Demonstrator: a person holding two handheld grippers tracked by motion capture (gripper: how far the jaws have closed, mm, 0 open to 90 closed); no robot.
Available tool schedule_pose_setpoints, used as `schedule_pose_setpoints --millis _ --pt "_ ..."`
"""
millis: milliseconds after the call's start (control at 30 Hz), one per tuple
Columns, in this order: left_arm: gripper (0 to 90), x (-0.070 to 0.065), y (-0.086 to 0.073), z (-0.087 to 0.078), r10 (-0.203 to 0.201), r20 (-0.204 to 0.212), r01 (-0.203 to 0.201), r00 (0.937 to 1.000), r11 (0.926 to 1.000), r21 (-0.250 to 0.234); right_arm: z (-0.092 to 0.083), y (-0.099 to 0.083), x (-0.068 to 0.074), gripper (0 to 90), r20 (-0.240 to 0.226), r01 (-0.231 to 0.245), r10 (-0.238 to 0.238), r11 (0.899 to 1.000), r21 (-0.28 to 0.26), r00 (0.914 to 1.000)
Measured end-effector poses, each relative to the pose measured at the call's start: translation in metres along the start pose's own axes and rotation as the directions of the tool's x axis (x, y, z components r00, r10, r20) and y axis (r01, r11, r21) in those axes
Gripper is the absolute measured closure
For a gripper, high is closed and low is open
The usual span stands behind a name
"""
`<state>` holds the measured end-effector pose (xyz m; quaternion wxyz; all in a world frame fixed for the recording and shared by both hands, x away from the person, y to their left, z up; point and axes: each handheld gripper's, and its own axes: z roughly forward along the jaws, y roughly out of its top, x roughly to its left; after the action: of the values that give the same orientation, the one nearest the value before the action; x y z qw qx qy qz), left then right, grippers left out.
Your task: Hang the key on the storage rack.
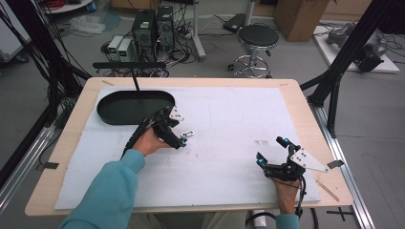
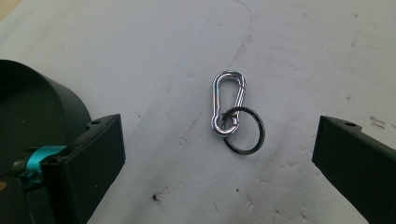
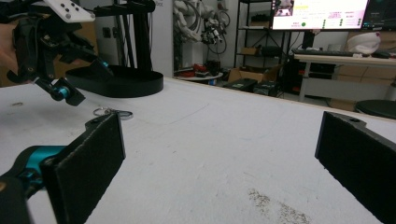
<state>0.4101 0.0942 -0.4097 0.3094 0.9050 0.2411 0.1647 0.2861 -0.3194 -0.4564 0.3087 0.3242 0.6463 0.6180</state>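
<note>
The black tray (image 2: 32, 107) is cut off at the picture's left edge. From the right gripper's camera, the little clip (image 3: 112, 112) is too small to make out well.

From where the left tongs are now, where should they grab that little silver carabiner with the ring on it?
Probably across the carabiner's long straight sides, at mid-body, coming straight down from above. It lies flat on the white sheet, so only a top approach gets both jaws around it. The left tongs are open and already straddle it. Stay above the dark key ring looped through its lower end.
</note>
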Motion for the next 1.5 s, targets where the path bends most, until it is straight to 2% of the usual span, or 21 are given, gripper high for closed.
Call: schedule_pose_setpoints --millis 167,267,633,800,833,867,933,967,1000,1033,1100,1133,1267,1367,1500 --pt "3.6 -0.002 0.0 0.005 0.005 0.005 -0.005 1.0 0.9995 0.031 0.0 0.0 0.0 0.8 0.0 -0.001 0.001 1.0 0.0 1.0" --pt "18.7 -0.003 -0.001 0.007 0.004 0.006 -0.004 1.0 0.9991 0.042 0.0 0.0 0.0 0.8 0.002 -0.003 0.003 1.0 -0.002 1.0" --pt "19.3 -0.003 -0.002 0.013 -0.002 0.019 0.0 0.9998 0.9973 0.073 0.0 0.0 0.0 0.8 0.002 -0.005 0.005 1.0 -0.004 1.0" --pt "31.1 -0.004 -0.001 0.015 0.012 0.024 -0.014 0.9996 0.9962 0.087 0.0 0.0 0.0 0.8 0.001 -0.004 0.004 1.0 -0.006 1.0" --pt "31.1 -0.004 -0.001 0.015 0.008 0.023 -0.01 0.9997 0.9961 0.087 0.0 0.0 0.0 0.8 0.001 -0.004 0.004 1.0 -0.005 1.0" --pt "36.5 -0.004 -0.001 0.015 0.005 0.021 -0.007 0.9998 0.9961 0.088 0.0 0.0 0.0 0.8 0.0 -0.006 0.006 1.0 -0.005 1.0" --pt "39.1 -0.003 -0.001 0.014 -0.006 0.022 0.004 0.9997 0.9963 0.085 0.0 0.0 0.0 0.8 0.0 -0.005 0.005 1.0 -0.005 1.0" --pt "44.7 -0.003 -0.001 0.014 -0.009 0.022 0.007 0.9997 0.9959 0.09 0.0 0.0 0.0 0.8 0.0 -0.005 0.005 1.0 -0.005 1.0" --pt "44.7 -0.003 -0.001 0.014 -0.012 0.022 0.01 0.9997 0.9954 0.096 0.0 0.0 0.0 0.8 0.0 -0.005 0.005 1.0 -0.005 1.0" --pt "50.5 -0.004 -0.001 0.014 -0.009 0.023 0.007 0.9997 0.9948 0.102 0.0 0.0 0.0 0.8 0.0 -0.006 0.006 1.0 -0.005 1.0" --pt "52.5 -0.005 -0.001 0.014 -0.006 0.022 0.004 0.9997 0.9948 0.101 0.0 0.0 0.0 0.8 0.0 -0.006 0.006 1.0 -0.005 1.0" --pt "56.5 -0.005 0.0 0.013 -0.003 0.019 0.001 0.9998 0.9949 0.101 0.0 0.0 0.0 0.7 -0.001 -0.007 0.007 1.0 -0.005 1.0" --pt "60.4 -0.005 0.0 0.012 -0.007 0.016 0.005 0.9999 0.9948 0.102 0.0 0.0 0.0 0.8 0.0 -0.006 0.006 1.0 -0.005 1.0" --pt "66.7 -0.005 0.0 0.011 -0.009 0.013 0.008 0.9999 0.9942 0.107 0.0 0.0 0.0 0.8 -0.001 -0.009 0.009 1.0 -0.005 1.0" --pt "69.5 -0.004 0.0 0.01 -0.016 0.012 0.015 0.9998 0.9947 0.102 0.0 0.0 0.0 0.7 -0.001 -0.007 0.007 1.0 -0.005 1.0"
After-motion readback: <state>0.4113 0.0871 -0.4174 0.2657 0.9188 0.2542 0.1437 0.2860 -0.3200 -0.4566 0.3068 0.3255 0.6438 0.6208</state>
